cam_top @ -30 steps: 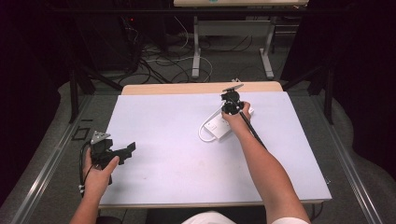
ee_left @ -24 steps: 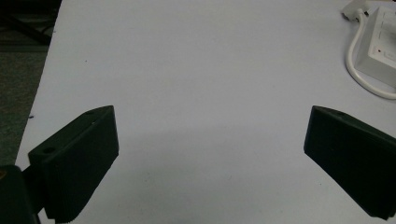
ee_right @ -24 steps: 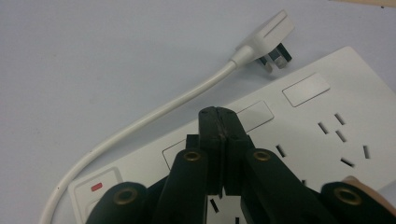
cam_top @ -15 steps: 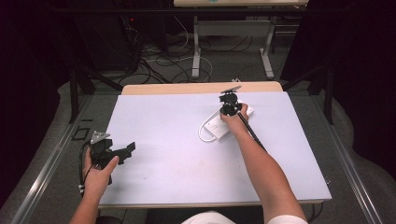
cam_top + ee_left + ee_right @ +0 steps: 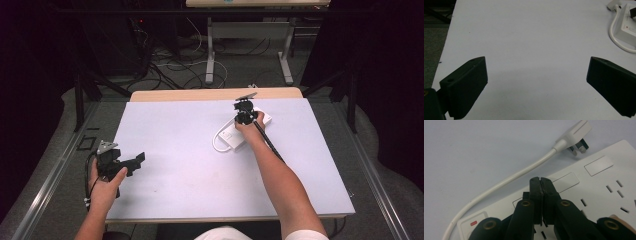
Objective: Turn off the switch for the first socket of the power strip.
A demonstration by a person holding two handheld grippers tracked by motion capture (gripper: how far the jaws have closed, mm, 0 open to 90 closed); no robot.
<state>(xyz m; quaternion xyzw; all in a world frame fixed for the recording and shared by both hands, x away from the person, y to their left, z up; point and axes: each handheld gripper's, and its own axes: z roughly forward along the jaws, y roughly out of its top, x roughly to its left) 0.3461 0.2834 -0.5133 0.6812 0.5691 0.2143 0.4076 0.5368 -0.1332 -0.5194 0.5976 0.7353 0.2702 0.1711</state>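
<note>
1. Right gripper fingers are pressing together, empty, tips hovering over the white power strip.
2. Power strip is lying right of centre on the counter, cable looping beside.
3. Left gripper fingers are standing wide, empty, at lower left.

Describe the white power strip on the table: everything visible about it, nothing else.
The power strip is a flat white plastic block lying face up on the table's far right part. Its top shows rows of socket slots, rectangular rocker switches and, at one end, a switch with a small red mark. A thick white cord loops from it across the table to its own unplugged plug, lying beside the strip. The right gripper, jaws shut, presses tip-down at one switch.
</note>
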